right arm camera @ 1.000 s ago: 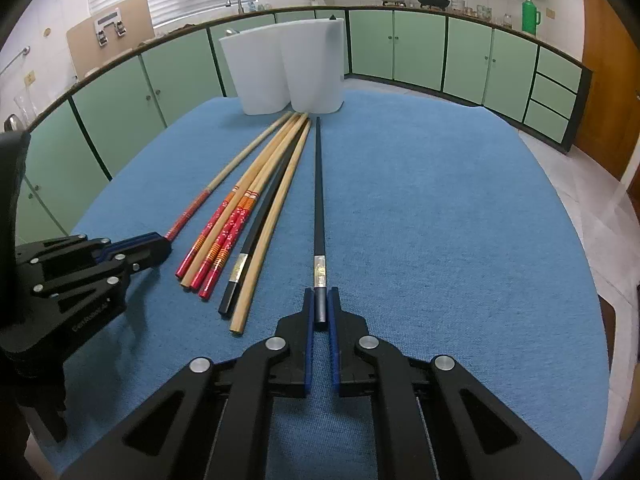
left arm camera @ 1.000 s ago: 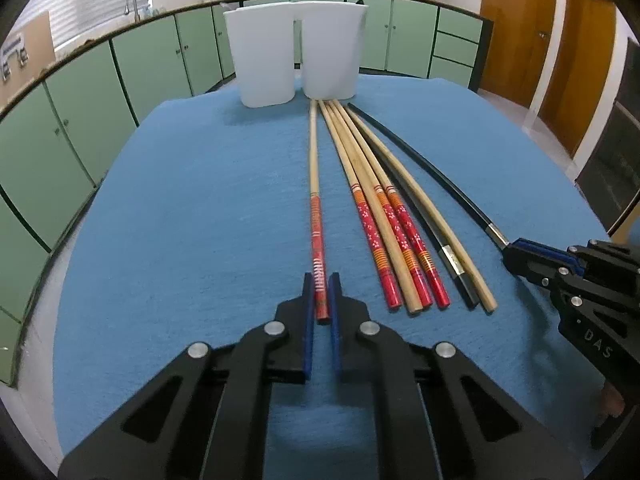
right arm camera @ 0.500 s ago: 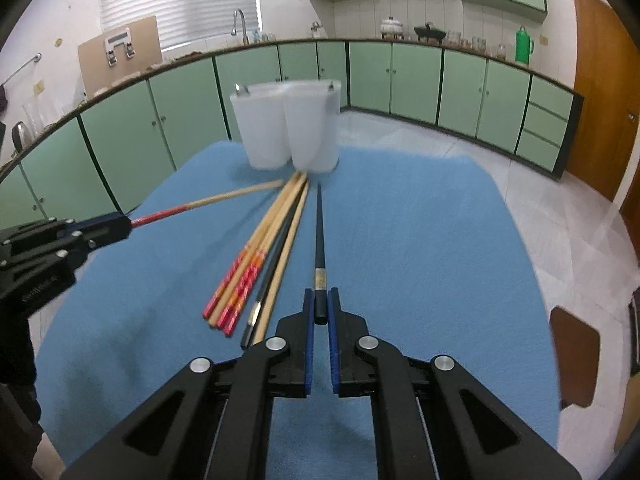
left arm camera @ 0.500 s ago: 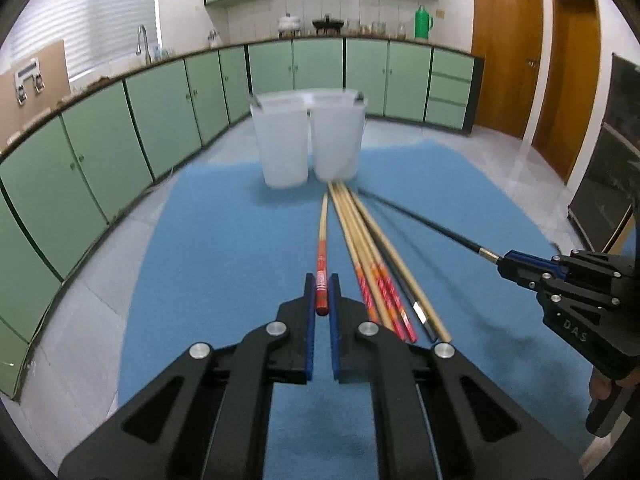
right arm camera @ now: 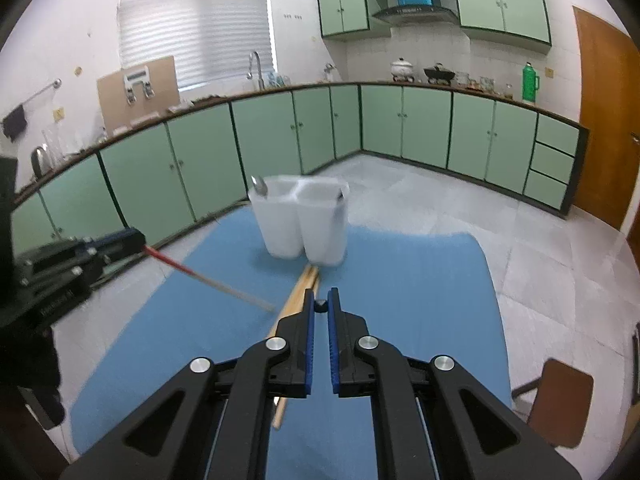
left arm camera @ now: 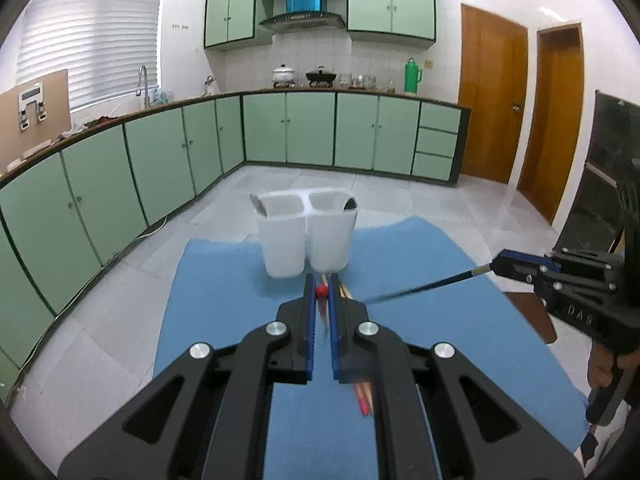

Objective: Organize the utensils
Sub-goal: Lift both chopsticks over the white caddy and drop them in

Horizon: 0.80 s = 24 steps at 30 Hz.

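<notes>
My left gripper is shut on the red end of a red-and-wood chopstick, held high above the blue mat; the stick shows in the right wrist view, slanting down. My right gripper is shut on the end of a black chopstick, also lifted; it shows in the left wrist view. A white two-compartment holder stands at the mat's far edge, with a spoon in each compartment. The other chopsticks lie on the mat in front of it.
The blue mat covers the table. Green kitchen cabinets line the room behind. A brown chair stands to the right of the table. Grey tiled floor surrounds the table.
Both grippers have risen well above the table, each lifting its chopstick off the mat by one end. The holder now appears farther below and ahead.
</notes>
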Motion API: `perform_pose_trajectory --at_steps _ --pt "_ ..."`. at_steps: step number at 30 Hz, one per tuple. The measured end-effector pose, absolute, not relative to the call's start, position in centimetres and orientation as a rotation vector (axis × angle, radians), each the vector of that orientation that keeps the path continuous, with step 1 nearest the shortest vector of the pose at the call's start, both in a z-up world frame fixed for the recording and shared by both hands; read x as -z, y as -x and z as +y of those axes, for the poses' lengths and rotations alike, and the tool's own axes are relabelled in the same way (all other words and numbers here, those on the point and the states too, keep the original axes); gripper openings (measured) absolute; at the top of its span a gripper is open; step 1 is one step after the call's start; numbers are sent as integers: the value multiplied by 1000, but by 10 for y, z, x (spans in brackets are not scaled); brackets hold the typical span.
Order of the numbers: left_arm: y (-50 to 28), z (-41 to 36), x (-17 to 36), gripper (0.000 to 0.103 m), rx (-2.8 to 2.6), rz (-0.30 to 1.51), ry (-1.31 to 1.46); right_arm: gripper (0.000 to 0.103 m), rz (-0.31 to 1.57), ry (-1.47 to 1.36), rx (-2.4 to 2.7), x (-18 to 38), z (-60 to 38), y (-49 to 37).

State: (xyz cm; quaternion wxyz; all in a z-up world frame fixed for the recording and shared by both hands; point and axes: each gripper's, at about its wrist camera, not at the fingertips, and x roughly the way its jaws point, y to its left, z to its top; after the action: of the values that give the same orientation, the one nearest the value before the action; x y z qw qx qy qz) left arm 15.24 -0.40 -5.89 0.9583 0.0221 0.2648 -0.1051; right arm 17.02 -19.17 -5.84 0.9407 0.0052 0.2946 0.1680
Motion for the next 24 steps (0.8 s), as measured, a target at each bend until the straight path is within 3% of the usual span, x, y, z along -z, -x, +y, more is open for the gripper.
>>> perform_pose_trajectory --at_steps 12,24 --pt "-174 -2 25 5 263 474 -28 6 616 36 -432 12 -186 -214" --pt "-192 0 -35 5 230 325 -50 6 469 43 -439 -54 -175 -251"
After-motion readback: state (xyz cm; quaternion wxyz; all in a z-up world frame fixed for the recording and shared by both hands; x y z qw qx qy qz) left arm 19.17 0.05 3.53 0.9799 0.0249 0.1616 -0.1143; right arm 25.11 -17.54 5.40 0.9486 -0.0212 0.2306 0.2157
